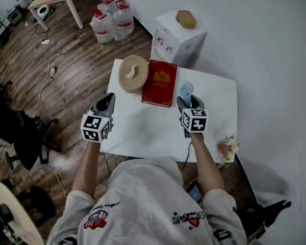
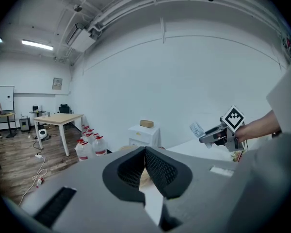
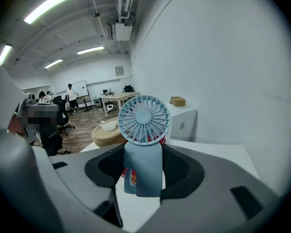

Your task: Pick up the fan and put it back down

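Observation:
A small light-blue handheld fan (image 3: 143,144) stands upright between the pads of my right gripper (image 3: 143,154), which is shut on its handle; the round grille rises above the jaws. In the head view the fan (image 1: 185,90) sticks out ahead of the right gripper (image 1: 186,104) over the white table (image 1: 143,131), right of the red book. Whether its base touches the table I cannot tell. My left gripper (image 1: 106,102) hovers at the table's left edge, its pads meeting at the tips (image 2: 145,154) with nothing between them. The left gripper view also catches the right gripper (image 2: 216,134) carrying the fan (image 2: 196,128).
A round wooden lidded box (image 1: 133,73) and a red book (image 1: 159,82) lie at the table's far side. Behind stands a white cabinet (image 1: 178,37). Water jugs (image 1: 112,17) sit on the floor, small flowers (image 1: 227,147) at the table's right corner, an office chair (image 1: 20,131) to the left.

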`<state>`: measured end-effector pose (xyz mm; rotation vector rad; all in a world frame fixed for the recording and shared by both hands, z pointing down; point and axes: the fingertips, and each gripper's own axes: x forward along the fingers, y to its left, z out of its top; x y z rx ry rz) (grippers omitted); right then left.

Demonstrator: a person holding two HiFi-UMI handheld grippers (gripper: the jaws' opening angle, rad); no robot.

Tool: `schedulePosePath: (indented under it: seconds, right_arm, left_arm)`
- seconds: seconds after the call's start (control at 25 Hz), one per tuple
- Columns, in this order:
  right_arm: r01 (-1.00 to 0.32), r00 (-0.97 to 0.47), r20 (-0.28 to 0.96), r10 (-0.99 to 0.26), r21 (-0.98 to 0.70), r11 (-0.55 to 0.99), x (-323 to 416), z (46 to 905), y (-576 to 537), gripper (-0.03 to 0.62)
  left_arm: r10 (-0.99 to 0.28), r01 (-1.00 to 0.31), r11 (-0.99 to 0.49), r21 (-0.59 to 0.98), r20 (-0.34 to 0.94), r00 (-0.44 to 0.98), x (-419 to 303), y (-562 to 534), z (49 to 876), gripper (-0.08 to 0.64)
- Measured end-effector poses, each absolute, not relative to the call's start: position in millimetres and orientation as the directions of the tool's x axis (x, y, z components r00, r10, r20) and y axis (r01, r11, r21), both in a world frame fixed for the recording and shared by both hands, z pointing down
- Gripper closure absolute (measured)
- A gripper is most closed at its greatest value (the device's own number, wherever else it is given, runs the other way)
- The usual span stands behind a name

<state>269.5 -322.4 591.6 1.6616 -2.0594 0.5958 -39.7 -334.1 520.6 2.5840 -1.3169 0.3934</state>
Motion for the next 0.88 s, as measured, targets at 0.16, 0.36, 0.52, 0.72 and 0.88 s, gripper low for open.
schedulePosePath:
  seconds: [0.16, 0.36, 0.52, 0.72, 0.88]
  right_arm:
    - [-0.983, -0.173, 0.651, -0.739, -0.070, 0.169, 281.3, 636.1, -317.0, 0.374]
    - [-0.987, -0.143, 0.725, -0.674, -0.053, 0.153, 295.1, 682.3, -313.3, 0.374]
    - [-0.988, -0.130, 0.776, -0.617, -0.052, 0.143, 304.9, 715.6, -312.2, 0.374]
    - [-0.992, -0.116, 0.831, -0.544, -0.073, 0.099, 315.0, 757.0, -309.1, 0.373]
    - [-0.995, -0.097, 0.859, -0.503, -0.066, 0.079, 318.7, 782.1, -309.3, 0.373]
  left_arm:
    - [-0.774, -0.837, -0.542, 0.069, 0.347, 0.530, -55.2, -326.2, 524.1, 0.555]
    - [-0.795, -0.868, -0.492, 0.066, 0.372, 0.479, -76.6, -316.0, 533.0, 0.555]
    - [-0.810, -0.890, -0.452, 0.063, 0.391, 0.438, -92.1, -307.9, 538.1, 0.555]
    - [-0.822, -0.917, -0.395, 0.061, 0.423, 0.382, -110.6, -290.1, 551.9, 0.555]
    - [-0.827, -0.933, -0.355, 0.056, 0.446, 0.342, -125.3, -279.0, 560.5, 0.555]
